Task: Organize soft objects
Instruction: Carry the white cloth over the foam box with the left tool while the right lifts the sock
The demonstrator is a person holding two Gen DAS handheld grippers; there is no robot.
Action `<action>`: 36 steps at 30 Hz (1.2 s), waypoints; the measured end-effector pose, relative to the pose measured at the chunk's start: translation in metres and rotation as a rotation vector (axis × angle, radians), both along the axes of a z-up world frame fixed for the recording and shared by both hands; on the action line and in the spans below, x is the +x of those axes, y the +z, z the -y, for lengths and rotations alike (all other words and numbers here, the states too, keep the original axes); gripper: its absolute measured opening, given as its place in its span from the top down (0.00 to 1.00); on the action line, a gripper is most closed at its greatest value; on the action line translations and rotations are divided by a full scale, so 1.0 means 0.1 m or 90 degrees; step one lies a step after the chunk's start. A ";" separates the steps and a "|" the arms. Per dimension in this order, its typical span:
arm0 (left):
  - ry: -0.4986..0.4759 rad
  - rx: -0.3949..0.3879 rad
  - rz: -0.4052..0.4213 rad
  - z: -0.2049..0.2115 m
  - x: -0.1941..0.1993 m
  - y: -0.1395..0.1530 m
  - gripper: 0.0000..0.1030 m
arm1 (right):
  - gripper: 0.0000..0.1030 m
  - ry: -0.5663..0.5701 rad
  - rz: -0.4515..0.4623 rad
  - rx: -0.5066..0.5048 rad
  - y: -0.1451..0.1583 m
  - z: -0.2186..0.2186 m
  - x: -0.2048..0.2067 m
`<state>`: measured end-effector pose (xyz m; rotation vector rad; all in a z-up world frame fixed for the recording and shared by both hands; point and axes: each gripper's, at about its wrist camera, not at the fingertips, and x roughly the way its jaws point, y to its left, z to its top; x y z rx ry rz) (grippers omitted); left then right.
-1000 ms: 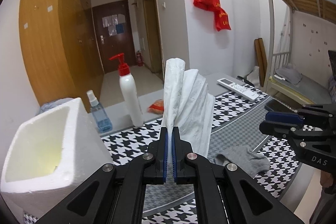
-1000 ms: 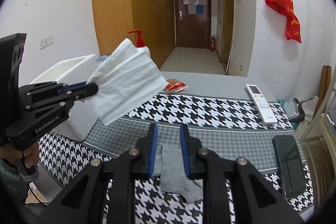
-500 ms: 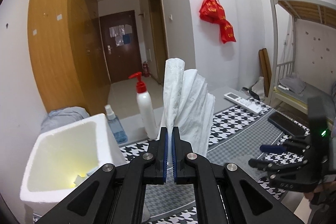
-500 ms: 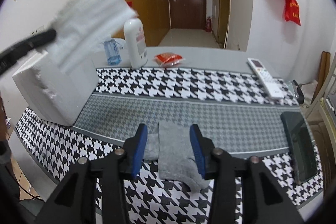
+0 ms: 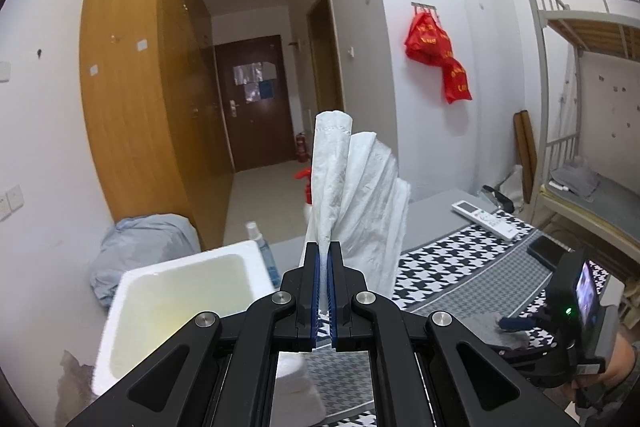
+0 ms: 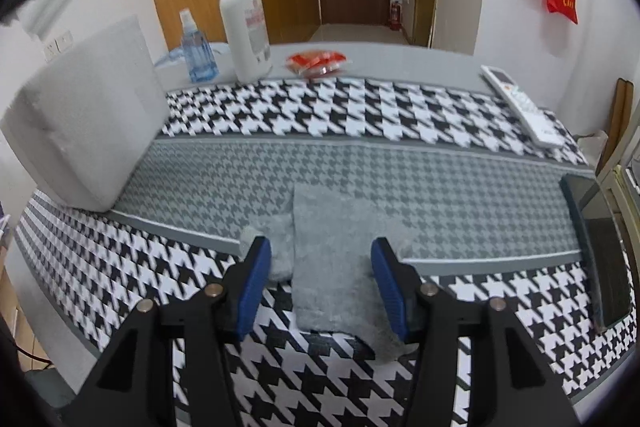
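Tissue, white and crumpled [image 5: 360, 187], I keep pinched in my left tool [image 5: 324, 291] above the white foam box [image 5: 176, 291] at lower left; my right tool [image 6: 320, 275] is opening, straddling the grey sock [image 6: 332, 255] at lower centre of the tabletop [image 6: 440, 187].

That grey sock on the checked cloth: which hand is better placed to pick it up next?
The right. Its hand-held gripper is over the grey sock, jaws opening either side of it. The left hand-held gripper is shut on the white cloth, above the foam box.
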<state>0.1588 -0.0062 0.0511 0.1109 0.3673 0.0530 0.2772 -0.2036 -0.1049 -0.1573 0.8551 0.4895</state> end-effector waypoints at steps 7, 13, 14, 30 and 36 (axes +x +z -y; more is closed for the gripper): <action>0.024 0.000 0.016 -0.11 -0.06 0.09 0.97 | 0.45 0.003 -0.005 -0.013 -0.06 -0.01 0.03; 0.060 -0.006 0.030 -0.30 -0.08 0.17 0.97 | 0.67 -0.003 0.006 -0.027 -0.07 0.01 0.05; 0.064 -0.006 0.031 -0.32 -0.09 0.18 0.97 | 0.77 -0.004 0.006 -0.028 -0.07 0.01 0.06; 0.131 -0.015 0.027 -0.63 -0.16 0.15 0.97 | 0.89 -0.001 0.074 0.040 0.37 0.07 -0.03; 0.157 -0.024 0.020 -0.76 -0.20 0.12 0.97 | 0.89 0.015 0.101 0.051 0.55 0.01 -0.12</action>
